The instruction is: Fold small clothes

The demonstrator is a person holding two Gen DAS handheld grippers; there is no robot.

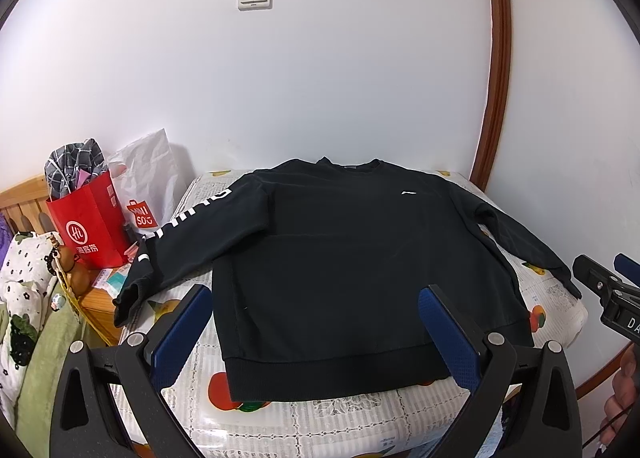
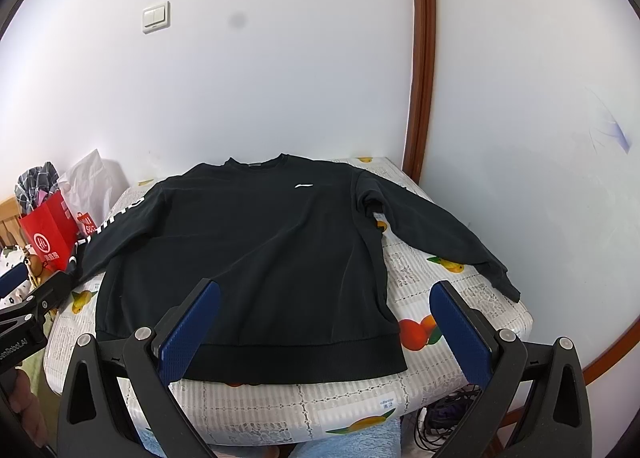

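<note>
A black long-sleeved sweatshirt [image 1: 344, 258] lies flat, front up, on a small table with a fruit-print cloth [image 1: 280, 418]. It also shows in the right wrist view [image 2: 256, 258]. Both sleeves are spread out; the left sleeve with white lettering [image 1: 180, 242] hangs over the table's left edge. My left gripper [image 1: 316, 334] is open and empty, above the near hem. My right gripper [image 2: 324, 326] is open and empty, above the hem's right corner. Each gripper shows at the edge of the other's view.
A red paper bag [image 1: 92, 226] and a white plastic bag [image 1: 148, 178] stand on a wooden stand left of the table. White walls and a brown door frame [image 1: 496, 98] lie behind. Cables [image 2: 440, 418] lie under the table at the right.
</note>
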